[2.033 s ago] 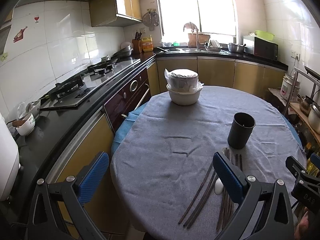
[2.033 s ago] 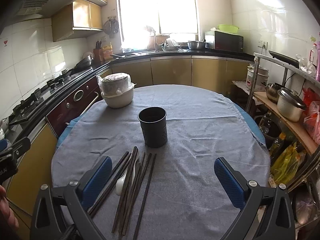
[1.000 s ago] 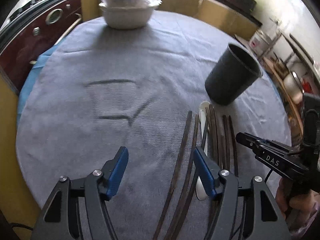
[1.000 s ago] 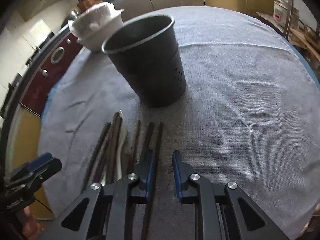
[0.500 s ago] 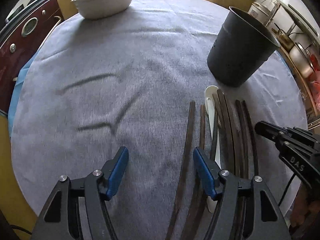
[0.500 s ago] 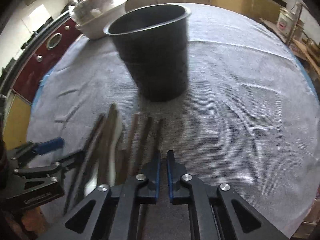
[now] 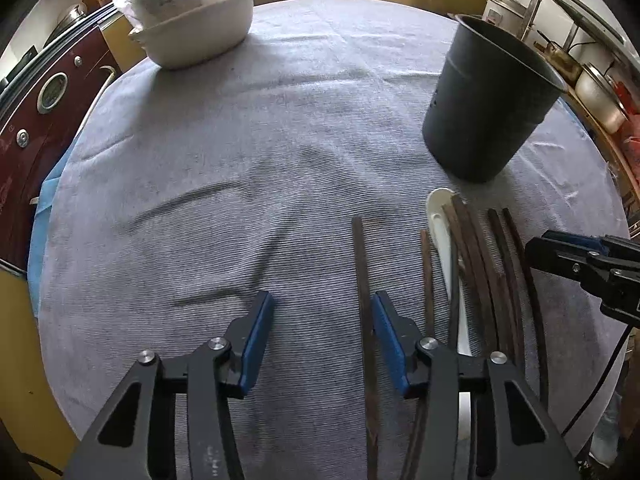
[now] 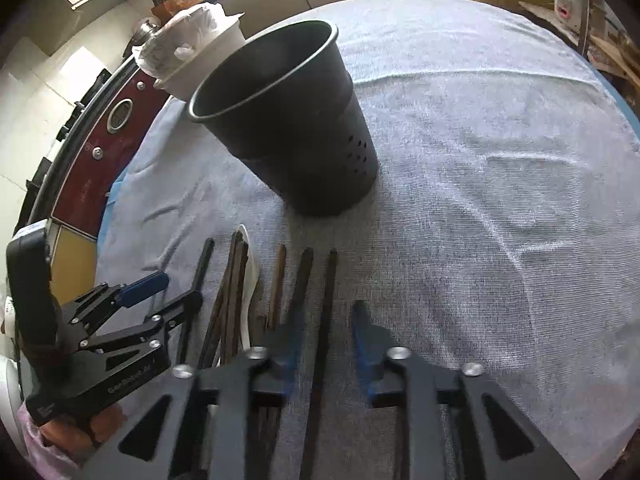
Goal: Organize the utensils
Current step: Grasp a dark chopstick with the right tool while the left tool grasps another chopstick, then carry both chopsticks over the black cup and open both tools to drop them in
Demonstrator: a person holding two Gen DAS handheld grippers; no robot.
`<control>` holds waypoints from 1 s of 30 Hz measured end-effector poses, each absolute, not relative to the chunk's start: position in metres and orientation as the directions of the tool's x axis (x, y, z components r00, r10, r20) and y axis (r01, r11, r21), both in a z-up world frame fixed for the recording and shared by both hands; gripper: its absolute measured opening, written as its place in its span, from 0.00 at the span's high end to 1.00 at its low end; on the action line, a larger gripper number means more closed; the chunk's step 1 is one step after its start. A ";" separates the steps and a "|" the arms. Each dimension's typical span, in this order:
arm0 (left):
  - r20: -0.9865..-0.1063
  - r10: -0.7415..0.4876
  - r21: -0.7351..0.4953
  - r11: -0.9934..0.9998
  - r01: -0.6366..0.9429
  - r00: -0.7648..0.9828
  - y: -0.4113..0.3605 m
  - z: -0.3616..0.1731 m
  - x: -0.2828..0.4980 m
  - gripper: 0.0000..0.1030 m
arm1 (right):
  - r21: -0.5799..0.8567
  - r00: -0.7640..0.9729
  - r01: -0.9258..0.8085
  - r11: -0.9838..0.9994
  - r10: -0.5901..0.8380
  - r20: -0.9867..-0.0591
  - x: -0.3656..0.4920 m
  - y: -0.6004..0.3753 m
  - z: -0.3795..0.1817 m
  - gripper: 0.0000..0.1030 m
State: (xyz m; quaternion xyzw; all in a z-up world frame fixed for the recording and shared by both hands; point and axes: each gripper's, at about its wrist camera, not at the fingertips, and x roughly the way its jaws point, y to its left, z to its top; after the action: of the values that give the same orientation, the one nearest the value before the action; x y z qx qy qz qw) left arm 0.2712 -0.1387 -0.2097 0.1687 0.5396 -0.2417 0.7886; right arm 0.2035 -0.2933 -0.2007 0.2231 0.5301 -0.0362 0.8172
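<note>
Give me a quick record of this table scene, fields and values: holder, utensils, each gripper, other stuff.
holder: black cup, upright, nothing visible inside
utensils: dark chopsticks and a white spoon lying on the grey cloth
left gripper: jaws just closing, leftmost chopstick between them, unpressed
right gripper: jaws just opening, rightmost chopstick between them
other: white bowl

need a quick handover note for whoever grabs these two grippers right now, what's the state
Left gripper: open, jaws just closing in, the leftmost chopstick lying between the pads, against the right one, not clamped.
Right gripper: open, jaws just opened; the rightmost chopstick lies between them, not gripped.
Things: all chopsticks and the white spoon lie flat on the grey cloth, in front of the upright black utensil holder.
Done: nothing shows in the holder.
Left: pick up each chopstick and the spoon and put them in the holder.
</note>
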 end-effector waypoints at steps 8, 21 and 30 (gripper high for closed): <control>-0.949 -0.181 -0.021 0.853 0.521 0.258 -0.130 -0.211 0.294 0.48 | 0.139 0.372 0.253 0.957 0.037 -0.927 0.223 -0.271 -0.207 0.80; -0.928 -0.277 -0.157 0.897 0.414 0.250 -0.113 -0.205 0.314 0.94 | 0.201 0.427 0.201 0.959 0.099 -0.899 0.219 -0.262 -0.197 0.94; -0.813 -0.423 -0.191 0.843 0.503 0.401 -0.099 -0.127 0.262 0.94 | 0.255 0.606 0.158 0.954 0.110 -0.788 0.164 -0.286 -0.143 0.94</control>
State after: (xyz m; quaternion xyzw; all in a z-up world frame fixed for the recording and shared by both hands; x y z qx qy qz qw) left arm 0.2618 -0.0989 -0.1268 0.0422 0.4722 -0.2770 0.8358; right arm 0.1642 -0.2864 -0.1426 0.1513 0.4439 -0.0136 0.8831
